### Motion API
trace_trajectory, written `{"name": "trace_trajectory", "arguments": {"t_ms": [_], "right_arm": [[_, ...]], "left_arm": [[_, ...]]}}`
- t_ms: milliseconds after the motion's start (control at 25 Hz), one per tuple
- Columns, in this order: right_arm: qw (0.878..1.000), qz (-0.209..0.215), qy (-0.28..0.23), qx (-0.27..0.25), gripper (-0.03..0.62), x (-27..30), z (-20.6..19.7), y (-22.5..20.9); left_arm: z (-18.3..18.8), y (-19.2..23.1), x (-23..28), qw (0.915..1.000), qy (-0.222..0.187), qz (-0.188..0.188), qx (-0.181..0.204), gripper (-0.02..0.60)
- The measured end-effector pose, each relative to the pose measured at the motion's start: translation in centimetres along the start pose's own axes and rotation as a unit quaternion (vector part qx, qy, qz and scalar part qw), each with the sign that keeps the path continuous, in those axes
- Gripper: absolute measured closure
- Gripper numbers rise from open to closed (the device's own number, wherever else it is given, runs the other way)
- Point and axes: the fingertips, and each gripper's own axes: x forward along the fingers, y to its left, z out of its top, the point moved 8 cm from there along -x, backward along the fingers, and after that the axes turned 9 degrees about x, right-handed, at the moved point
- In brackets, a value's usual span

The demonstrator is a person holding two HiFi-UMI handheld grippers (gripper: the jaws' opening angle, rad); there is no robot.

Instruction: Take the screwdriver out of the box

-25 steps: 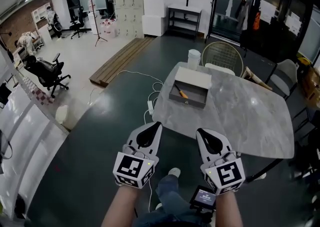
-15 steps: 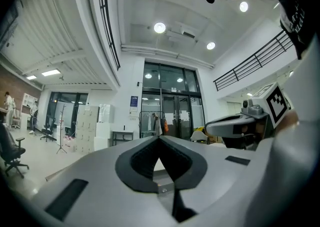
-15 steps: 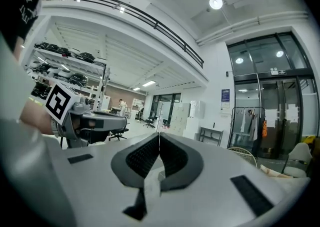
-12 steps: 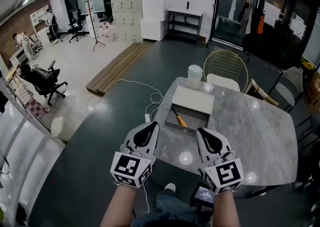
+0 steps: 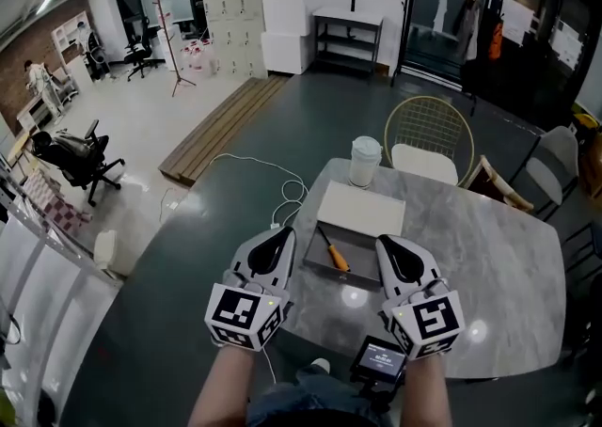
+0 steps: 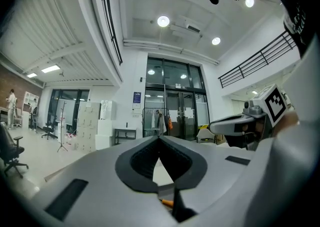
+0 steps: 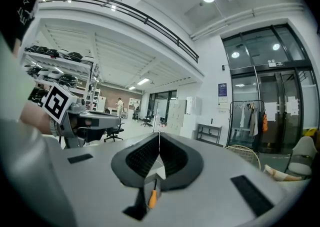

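An open grey box [image 5: 365, 267] with a white lid [image 5: 362, 210] sits at the near left corner of the marble table [image 5: 489, 265]. Inside it lies the screwdriver [image 5: 335, 257], orange handle towards me, black shaft pointing away. My left gripper [image 5: 285, 233] hovers just left of the box, shut and empty. To the right of the box's near edge is my right gripper [image 5: 384, 243], also shut and empty. In the left gripper view the tips [image 6: 160, 139] meet, with the orange handle [image 6: 167, 202] below. The right gripper view shows its jaws [image 7: 159, 144] closed above the screwdriver [image 7: 152, 199].
A lidded white cup [image 5: 363, 161] stands on the table behind the box. A wire-backed chair [image 5: 428, 130] and a grey chair [image 5: 555, 157] flank the far side. A white cable [image 5: 273, 176] trails over the dark floor left of the table.
The table and box have come much nearer as I walked up to them; both grippers now flank the box's near edge. Both stay shut.
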Motion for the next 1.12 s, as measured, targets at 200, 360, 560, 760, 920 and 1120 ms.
{"name": "trace_trajectory", "arguments": {"t_ms": [200,360,560,760,920,1120], "right_arm": [[1.000,-0.002,0.010,0.002,0.568,1.7,-1.0,-0.9],[1.000,-0.004,0.020,0.011,0.568,3.0,-1.0,-1.1],[0.999,-0.012,0.028,0.023,0.568,5.1,-1.2,-0.8],[0.999,-0.023,0.027,0.029,0.568,7.6,-0.5,-1.5],[0.999,-0.038,0.023,0.010,0.568,9.1,0.4,-3.0],[0.998,-0.023,0.036,0.039,0.569,11.0,0.0,-3.7]], "left_arm": [[-0.8,1.3,1.0,1.0000,0.007,0.006,-0.004,0.569],[-1.4,2.3,1.7,0.9998,0.017,0.009,-0.010,0.569],[-2.1,4.7,2.4,0.9996,0.021,0.008,-0.018,0.569],[-2.6,7.1,4.8,0.9997,0.009,0.000,-0.023,0.569],[-2.0,8.8,7.1,0.9997,-0.003,-0.006,-0.024,0.569],[-2.8,10.4,9.0,0.9992,0.010,-0.016,-0.034,0.569]]}}
